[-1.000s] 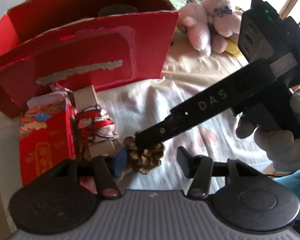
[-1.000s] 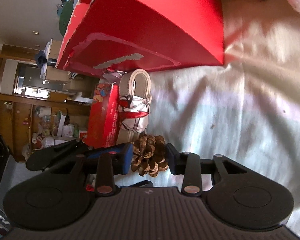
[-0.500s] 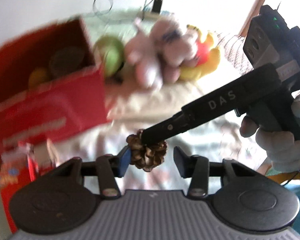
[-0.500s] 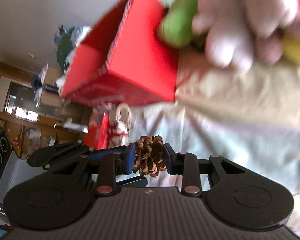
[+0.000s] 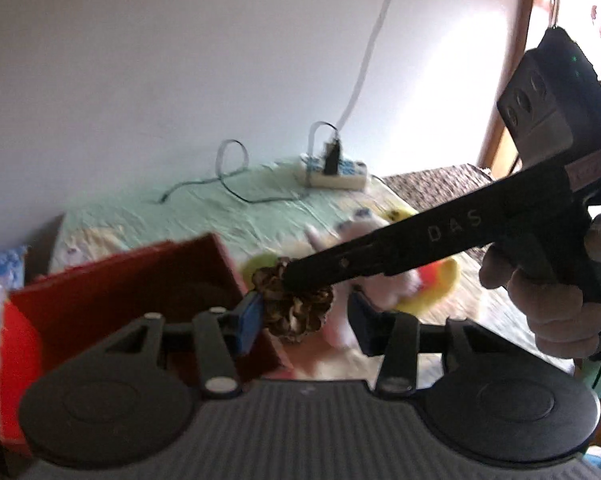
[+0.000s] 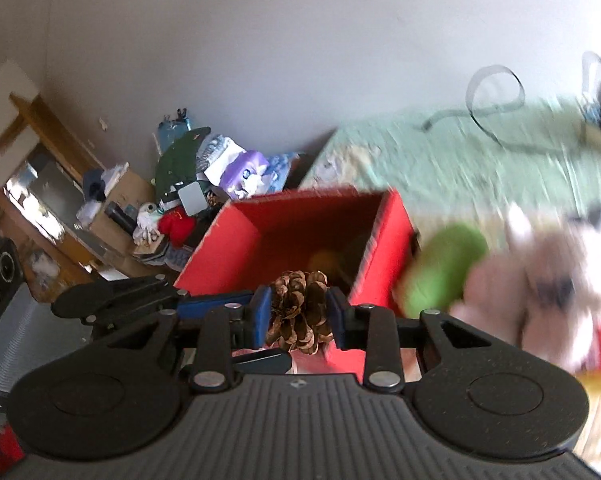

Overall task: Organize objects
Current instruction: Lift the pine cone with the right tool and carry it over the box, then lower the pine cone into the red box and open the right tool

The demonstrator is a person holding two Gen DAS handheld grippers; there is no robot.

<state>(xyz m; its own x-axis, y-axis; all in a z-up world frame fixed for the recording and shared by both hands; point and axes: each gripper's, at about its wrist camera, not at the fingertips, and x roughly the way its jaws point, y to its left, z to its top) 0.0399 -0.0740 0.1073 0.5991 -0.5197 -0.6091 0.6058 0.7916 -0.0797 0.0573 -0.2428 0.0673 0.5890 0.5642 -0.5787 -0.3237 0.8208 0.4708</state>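
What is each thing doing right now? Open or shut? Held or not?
right gripper: shut on the pine cone; its jaws have just been closing.
left gripper: open; its jaws have just been closing, with the pine cone between them and one pad clear of it.
pine cone: held in the air.
red box: open on top, things inside.
power strip: a plug in it.

Both cams sit just behind their own jaws, tilted down over the bed toward the far wall. Left one sees the right gripper [image 5: 300, 276] crossing in from the right — close. Shared ground: pine cone [image 6: 298, 310], red box [image 6: 312, 236], plush toys [image 6: 540, 280], power strip [image 5: 334, 172] — backgrounds blurred.
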